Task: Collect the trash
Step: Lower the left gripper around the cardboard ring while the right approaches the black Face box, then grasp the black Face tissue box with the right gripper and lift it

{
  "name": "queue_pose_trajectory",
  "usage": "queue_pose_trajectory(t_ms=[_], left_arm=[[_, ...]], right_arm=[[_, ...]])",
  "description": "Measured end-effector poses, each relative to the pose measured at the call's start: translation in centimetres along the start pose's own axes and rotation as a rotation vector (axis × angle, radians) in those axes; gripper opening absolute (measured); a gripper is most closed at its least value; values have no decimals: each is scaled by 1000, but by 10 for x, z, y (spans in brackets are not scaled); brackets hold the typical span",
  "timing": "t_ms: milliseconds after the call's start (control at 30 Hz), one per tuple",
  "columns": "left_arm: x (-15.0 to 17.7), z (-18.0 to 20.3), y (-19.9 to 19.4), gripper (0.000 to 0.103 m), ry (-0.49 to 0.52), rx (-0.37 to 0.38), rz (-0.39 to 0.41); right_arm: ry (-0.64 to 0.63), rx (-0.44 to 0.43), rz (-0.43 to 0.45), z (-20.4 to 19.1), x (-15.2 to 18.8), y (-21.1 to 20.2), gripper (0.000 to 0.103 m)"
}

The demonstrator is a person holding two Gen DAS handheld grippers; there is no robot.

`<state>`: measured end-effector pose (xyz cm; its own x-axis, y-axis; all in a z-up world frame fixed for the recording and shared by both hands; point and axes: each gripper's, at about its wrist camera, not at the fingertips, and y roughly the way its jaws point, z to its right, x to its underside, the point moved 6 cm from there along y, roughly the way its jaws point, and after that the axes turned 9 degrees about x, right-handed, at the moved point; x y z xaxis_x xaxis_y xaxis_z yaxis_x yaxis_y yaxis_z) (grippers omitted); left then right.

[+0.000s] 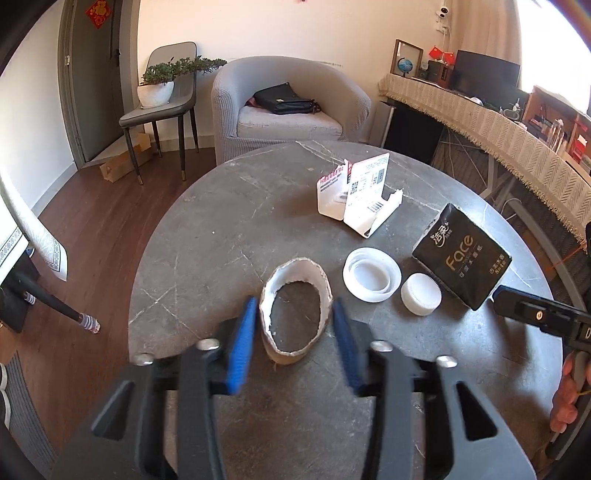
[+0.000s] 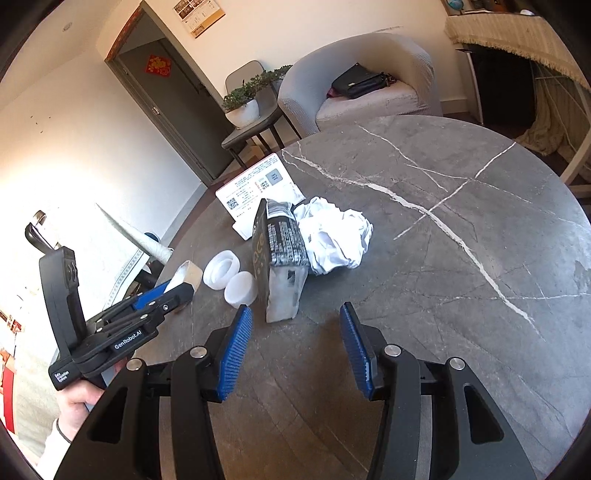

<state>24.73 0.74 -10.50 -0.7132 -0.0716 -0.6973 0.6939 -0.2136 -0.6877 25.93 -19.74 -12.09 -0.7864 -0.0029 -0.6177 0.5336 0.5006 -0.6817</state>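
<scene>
- The torn cup (image 1: 295,317) is straddled by the left gripper (image 1: 295,341), pads spread, none seen touching.
- The right gripper (image 2: 295,347) is held released above the table (image 2: 443,258), near the tissue pack (image 2: 280,258).

A sunlit living room seen past a round grey marble table (image 1: 221,206).

Cream walls (image 1: 258,29) meet a dark wood floor (image 1: 92,229). A grey tub armchair (image 1: 288,99) stands beyond the table with a black handbag (image 1: 282,99) on its seat; beside it, a grey dining chair (image 1: 162,107) carries a potted plant (image 1: 159,83) in a white pot. A grey door (image 1: 98,74) bears a red ornament (image 1: 99,13) — a cardboard box (image 1: 125,162) lies near it. On the right, a long desk under a fringed cream cloth (image 1: 480,118) holds a dark monitor (image 1: 485,74) and a small globe (image 1: 405,66) — strong light floods in there.
</scene>
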Motion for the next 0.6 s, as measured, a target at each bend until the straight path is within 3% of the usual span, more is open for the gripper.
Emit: queue_pose_trajectory(t_ms=[467,600], left_arm=[[4,5,-17,39,-29,79,11],[6,9,-24,39,-34,108,6]], right_arm=[[2,31,5,-10,-13,11,41],[-14,42,-9,-17,-14,19,25]])
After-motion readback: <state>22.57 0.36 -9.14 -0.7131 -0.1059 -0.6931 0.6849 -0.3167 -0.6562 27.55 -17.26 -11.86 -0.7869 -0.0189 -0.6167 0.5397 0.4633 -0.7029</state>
